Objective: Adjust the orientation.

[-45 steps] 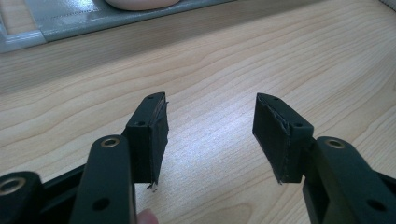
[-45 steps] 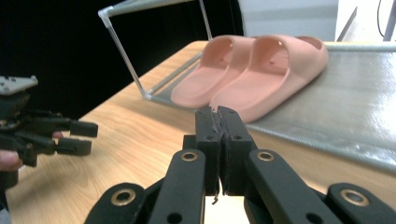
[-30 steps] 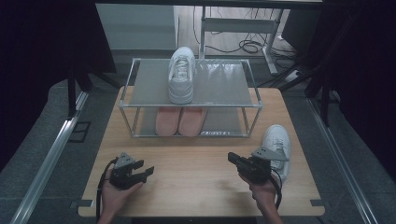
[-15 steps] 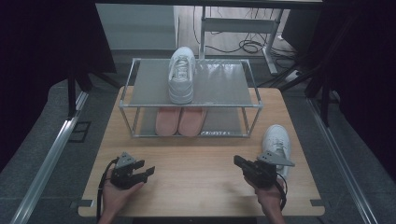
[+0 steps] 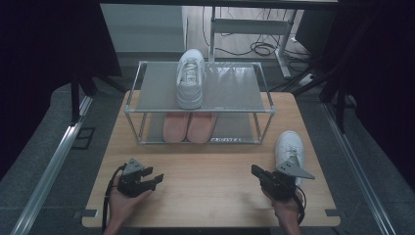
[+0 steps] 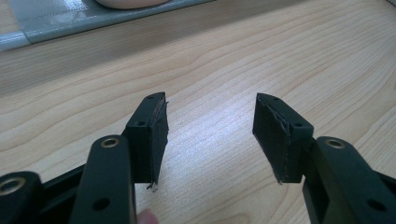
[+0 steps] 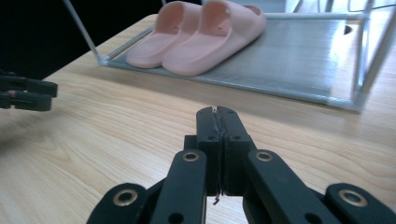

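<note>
A white sneaker [image 5: 190,78] stands on the top shelf of a metal shoe rack [image 5: 264,110]. A pair of pink slippers [image 5: 190,126] [image 7: 201,37] sits on its lower shelf. A second white sneaker [image 5: 290,147] lies on the wooden table at the right. My left gripper [image 5: 155,180] [image 6: 210,135] rests low over the table near the front left, open, with bare wood between its pads. My right gripper [image 5: 255,171] [image 7: 218,116] is near the front right, just left of the loose sneaker, shut on nothing and pointing toward the rack.
The wooden table [image 5: 210,166] has bare room between the two grippers and in front of the rack. The right half of the rack's lower shelf [image 7: 303,56] holds nothing. The left gripper [image 7: 28,93] appears at the left edge of the right gripper view. Dark floor surrounds the table.
My right gripper has drifted slightly to the right and toward the table's near edge, beside the loose sneaker. The left gripper has stayed put.
</note>
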A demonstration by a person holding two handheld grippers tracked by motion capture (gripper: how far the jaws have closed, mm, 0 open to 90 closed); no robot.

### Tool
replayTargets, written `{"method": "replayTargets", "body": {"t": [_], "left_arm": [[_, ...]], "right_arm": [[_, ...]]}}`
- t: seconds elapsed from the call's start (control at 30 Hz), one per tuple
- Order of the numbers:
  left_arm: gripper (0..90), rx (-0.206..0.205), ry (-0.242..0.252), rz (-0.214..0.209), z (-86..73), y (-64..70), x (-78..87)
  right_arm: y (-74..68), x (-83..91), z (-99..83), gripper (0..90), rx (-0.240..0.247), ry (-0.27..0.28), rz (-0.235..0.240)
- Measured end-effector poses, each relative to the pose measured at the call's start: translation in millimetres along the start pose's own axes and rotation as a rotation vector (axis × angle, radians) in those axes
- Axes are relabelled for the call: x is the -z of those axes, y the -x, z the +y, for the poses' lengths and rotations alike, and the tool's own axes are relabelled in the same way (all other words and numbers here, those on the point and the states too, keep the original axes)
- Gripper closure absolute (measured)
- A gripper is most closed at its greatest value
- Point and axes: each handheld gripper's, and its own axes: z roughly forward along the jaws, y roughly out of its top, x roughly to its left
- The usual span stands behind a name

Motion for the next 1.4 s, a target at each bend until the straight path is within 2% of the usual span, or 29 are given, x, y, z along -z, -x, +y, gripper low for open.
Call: {"method": "replayTargets", "body": {"t": [0.1, 0.23, 0.33, 0.63, 0.83, 1.07, 1.4], "left_arm": [[45.8, -0.006, -0.002, -0.002, 0.7, -0.7, -1.4], [45.8, -0.007, 0.000, -0.007, 2.1, -0.3, -2.1], [45.8, -0.005, 0.002, -0.009, 2.8, 0.3, -2.7], [45.7, -0.006, -0.001, -0.006, 2.8, -0.4, -3.4], [45.7, -0.005, -0.002, -0.006, 2.6, -0.8, -3.4], [45.6, 0.000, -0.005, -0.005, 1.2, -1.6, -3.7], [45.7, -0.005, -0.002, -0.003, 0.9, -2.7, -1.9]], "right_arm": [[2.8, 3.8, -1.3, 89.1, 0.000, -0.001, -0.032], [7.0, 8.4, -6.9, 89.4, 0.011, -0.030, -0.088], [11.2, 12.7, -12.6, 89.4, 0.006, -0.042, -0.113], [14.3, 20.3, -24.0, 89.4, 0.008, -0.057, -0.154], [15.9, 21.5, -26.4, 89.5, 0.031, -0.064, -0.198], [15.9, 22.0, -26.7, 89.5, 0.040, -0.068, -0.215], [19.1, 35.0, -32.4, 89.5, 0.025, -0.070, -0.228]]}}
